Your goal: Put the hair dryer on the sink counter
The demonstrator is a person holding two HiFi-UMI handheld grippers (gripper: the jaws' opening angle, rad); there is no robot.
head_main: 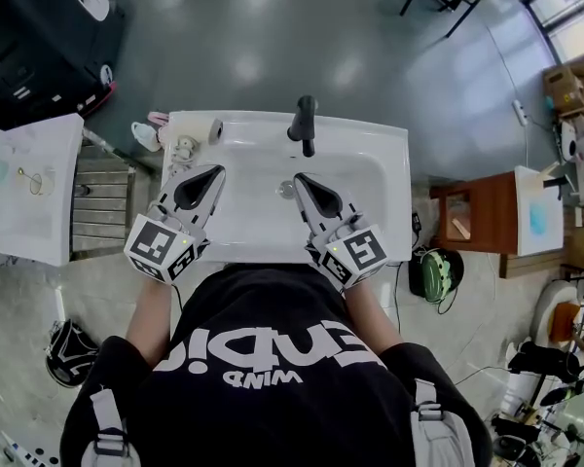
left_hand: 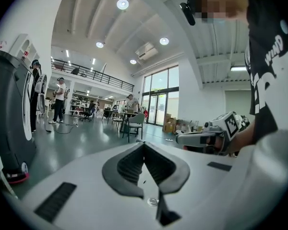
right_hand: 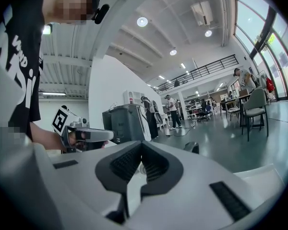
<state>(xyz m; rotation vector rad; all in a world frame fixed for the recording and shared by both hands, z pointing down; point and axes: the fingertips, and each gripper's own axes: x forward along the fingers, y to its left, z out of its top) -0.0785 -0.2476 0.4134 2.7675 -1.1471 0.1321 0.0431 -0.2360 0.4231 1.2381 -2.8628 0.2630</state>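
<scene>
Shoulders in a black shirt [head_main: 273,358] fill the bottom of the head view, with both forearms reaching out over a white sink [head_main: 258,227]. Each hand holds its tongs roughly level above the basin, pointing toward the faucet [head_main: 305,125].

The left tongs [head_main: 215,172] are closed. Their own view shows the two dark pads meeting at the tip with nothing between them. The right tongs [head_main: 300,178] are the same, pads together and empty. Each gripper view also catches the other hand's tool alongside, and nothing hangs from either.

I cannot pick out the hair dryer with certainty. A few small pale things sit on the surface [head_main: 384,149] at its left rear corner. Among them are a short tube with a dark end [head_main: 215,129] and a knobbly piece [head_main: 183,149] just in front of it. Another white thing with some pink [head_main: 148,134] lies just past the left edge. The tube may be the dryer, but it is too small to tell.

If it is, the placing looks done, since it rests on the surface, clear of both tongs, and only the withdrawal is left. If the dryer is the piece off the edge or somewhere out of view, then nothing is in hand and the whole pick-up and set-down is yet to come.
</scene>
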